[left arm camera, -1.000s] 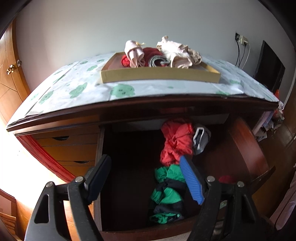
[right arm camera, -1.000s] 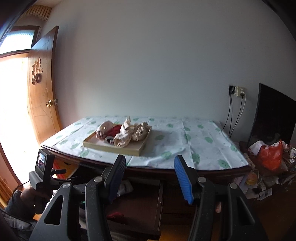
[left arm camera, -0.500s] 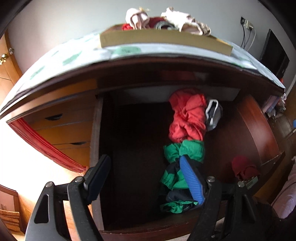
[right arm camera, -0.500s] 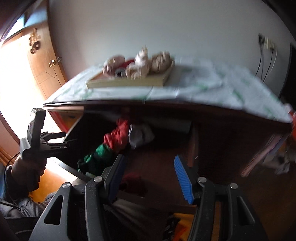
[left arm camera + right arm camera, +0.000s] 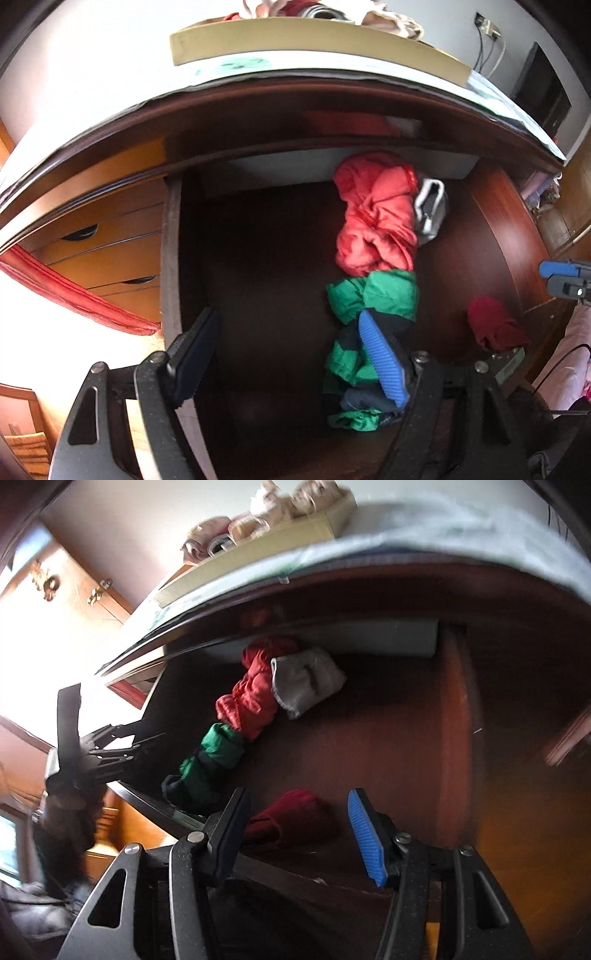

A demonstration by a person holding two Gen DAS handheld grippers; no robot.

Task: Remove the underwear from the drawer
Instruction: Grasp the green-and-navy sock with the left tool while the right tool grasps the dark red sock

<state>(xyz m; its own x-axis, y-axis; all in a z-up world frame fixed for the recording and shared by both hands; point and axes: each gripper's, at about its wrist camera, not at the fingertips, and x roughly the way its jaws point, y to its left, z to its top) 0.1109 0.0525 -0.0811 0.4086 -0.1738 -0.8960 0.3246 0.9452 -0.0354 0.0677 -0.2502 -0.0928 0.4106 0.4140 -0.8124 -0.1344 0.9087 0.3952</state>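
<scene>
The open drawer (image 5: 170, 258) holds a row of bunched underwear: a red piece (image 5: 376, 218), a grey-white piece (image 5: 430, 210), a green-and-navy piece (image 5: 369, 314) and a dark red piece (image 5: 495, 328) near the front right corner. My left gripper (image 5: 288, 358) hangs open over the drawer's dark left half, its blue pad (image 5: 384, 362) in front of the green-and-navy piece. My right gripper (image 5: 297, 830) is open above the drawer's front edge, with the dark red piece (image 5: 291, 816) showing between its fingers, apart from them. The red (image 5: 251, 698), grey-white (image 5: 306, 683) and green (image 5: 210, 760) pieces lie beyond.
A shallow tan tray (image 5: 295, 40) with rolled garments sits on the cloth-covered top above the drawer. Closed orange drawers (image 5: 96, 254) stand to the left. A dark screen (image 5: 543, 92) stands at the far right. The left gripper (image 5: 92, 746) and a hand show at the left.
Both grippers tipped down towards the drawer. The right one dropped from tabletop height to just over the drawer's front, above the dark red piece. The left one sank closer to the clothes.
</scene>
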